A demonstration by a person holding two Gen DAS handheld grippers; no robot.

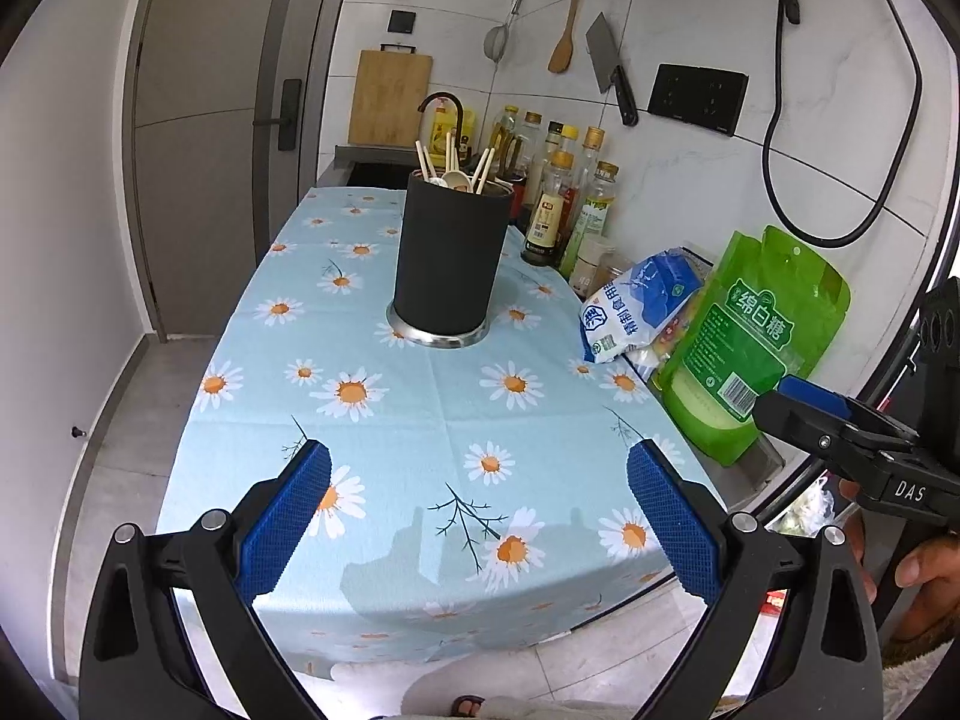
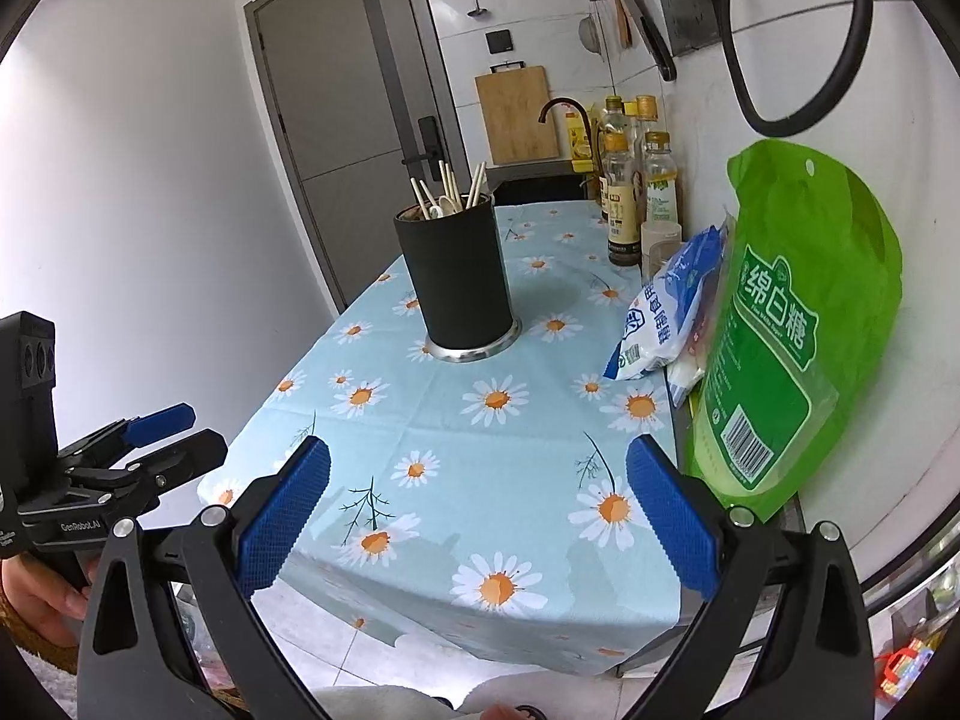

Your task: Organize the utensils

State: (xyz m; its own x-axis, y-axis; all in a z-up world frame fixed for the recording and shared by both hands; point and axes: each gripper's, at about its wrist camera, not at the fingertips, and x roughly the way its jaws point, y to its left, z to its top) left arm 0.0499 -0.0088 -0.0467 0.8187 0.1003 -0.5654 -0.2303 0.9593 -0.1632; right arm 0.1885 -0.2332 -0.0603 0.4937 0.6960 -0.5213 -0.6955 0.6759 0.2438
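Observation:
A black cylindrical utensil holder with a silver base stands mid-table on the daisy tablecloth; it also shows in the right wrist view. Several chopsticks and spoons stick out of its top. My left gripper is open and empty, held above the table's near edge. My right gripper is open and empty, also near the front edge. Each gripper shows at the side of the other's view: the right one, the left one.
A green sugar bag, a blue-white salt bag and several sauce bottles line the right wall. A cutting board, faucet, hanging cleaver and spatula are at the back. A grey door is on the left.

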